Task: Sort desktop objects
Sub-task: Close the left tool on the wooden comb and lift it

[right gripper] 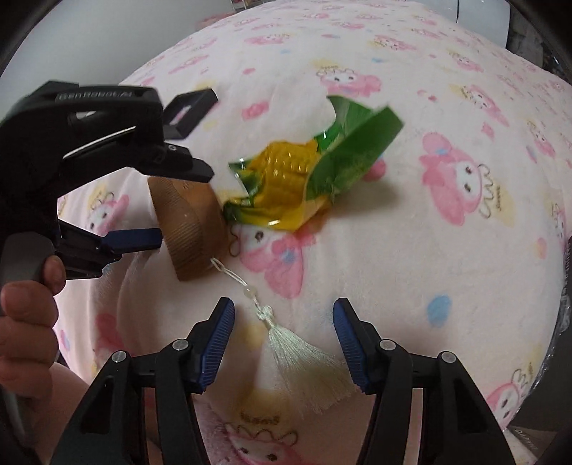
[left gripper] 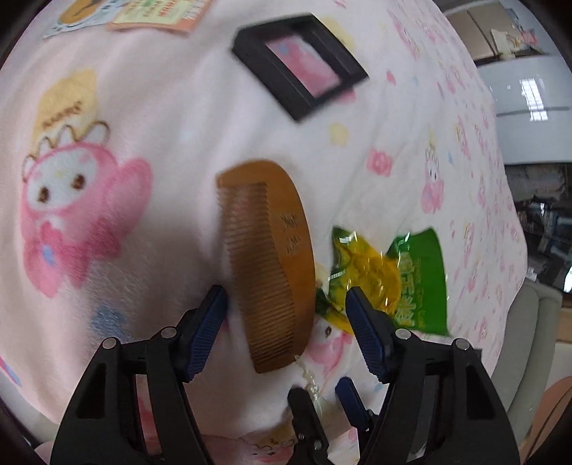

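A: Your left gripper (left gripper: 286, 307) fingers are straddling the comb (left gripper: 268, 257) on the desk, half-wide, not pinching.

B: Right gripper (right gripper: 284, 339) narrower over the tassel (right gripper: 304, 361); you're risking tugging the comb askew.

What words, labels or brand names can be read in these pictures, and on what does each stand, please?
"GenRobot.AI", seen upside down: body of the left gripper.
Engraving on the comb: too blurred.
Print on the green packet: too blurred.
Script on the blanket and the orange card: too blurred.
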`<state>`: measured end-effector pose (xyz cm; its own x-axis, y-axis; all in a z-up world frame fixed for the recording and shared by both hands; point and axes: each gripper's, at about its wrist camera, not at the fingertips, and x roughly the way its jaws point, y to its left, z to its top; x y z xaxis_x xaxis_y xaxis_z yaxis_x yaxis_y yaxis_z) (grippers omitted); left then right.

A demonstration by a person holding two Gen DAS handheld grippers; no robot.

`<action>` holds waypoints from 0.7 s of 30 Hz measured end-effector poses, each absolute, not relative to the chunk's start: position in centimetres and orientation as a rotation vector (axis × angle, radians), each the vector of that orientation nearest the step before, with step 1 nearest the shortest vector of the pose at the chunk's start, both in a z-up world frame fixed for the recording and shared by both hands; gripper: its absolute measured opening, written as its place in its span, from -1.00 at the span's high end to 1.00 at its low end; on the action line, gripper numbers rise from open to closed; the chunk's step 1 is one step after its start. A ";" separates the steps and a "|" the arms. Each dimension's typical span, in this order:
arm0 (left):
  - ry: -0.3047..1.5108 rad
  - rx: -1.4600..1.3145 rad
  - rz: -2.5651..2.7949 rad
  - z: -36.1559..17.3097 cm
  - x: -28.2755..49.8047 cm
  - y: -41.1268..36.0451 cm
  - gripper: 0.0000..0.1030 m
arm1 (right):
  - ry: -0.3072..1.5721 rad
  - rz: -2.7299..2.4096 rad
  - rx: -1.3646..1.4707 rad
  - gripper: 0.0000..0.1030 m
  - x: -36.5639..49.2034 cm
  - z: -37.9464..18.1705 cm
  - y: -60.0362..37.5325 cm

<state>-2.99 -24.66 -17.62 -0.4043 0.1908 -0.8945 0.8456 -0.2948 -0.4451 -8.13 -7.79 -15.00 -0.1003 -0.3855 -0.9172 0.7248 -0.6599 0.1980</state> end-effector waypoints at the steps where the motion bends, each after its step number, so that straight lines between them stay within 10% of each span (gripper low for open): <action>1: 1.434 1.326 -1.760 -17.5 -3.3 -24.2 0.13 | 0.404 -1.866 1.406 0.69 -8.1 -15.1 -7.5; 5: 1.404 1.332 -1.828 -16.2 -4.0 -22.4 0.53 | 0.361 -1.911 1.401 0.92 -8.2 -14.2 -6.0; 13: 1.502 1.506 -1.951 -15.1 -6.9 -17.3 0.63 | 0.382 -2.079 1.324 0.92 -8.9 -10.6 -2.1; 17: 1.541 1.401 -1.947 -14.5 -5.5 -18.1 0.00 | 0.383 -2.146 1.305 0.92 -9.7 -9.6 -0.7; 21: 1.479 1.271 -1.916 -13.8 -5.1 -19.8 -0.06 | 0.360 -2.142 1.310 0.92 -10.3 -9.6 -1.2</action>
<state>-5.10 -19.76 -13.83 -0.5037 0.2042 -0.8394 0.7603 -0.3566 -0.5429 -10.29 -1.18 -9.62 -0.3363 -0.3471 -0.8755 0.6141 -0.7856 0.0756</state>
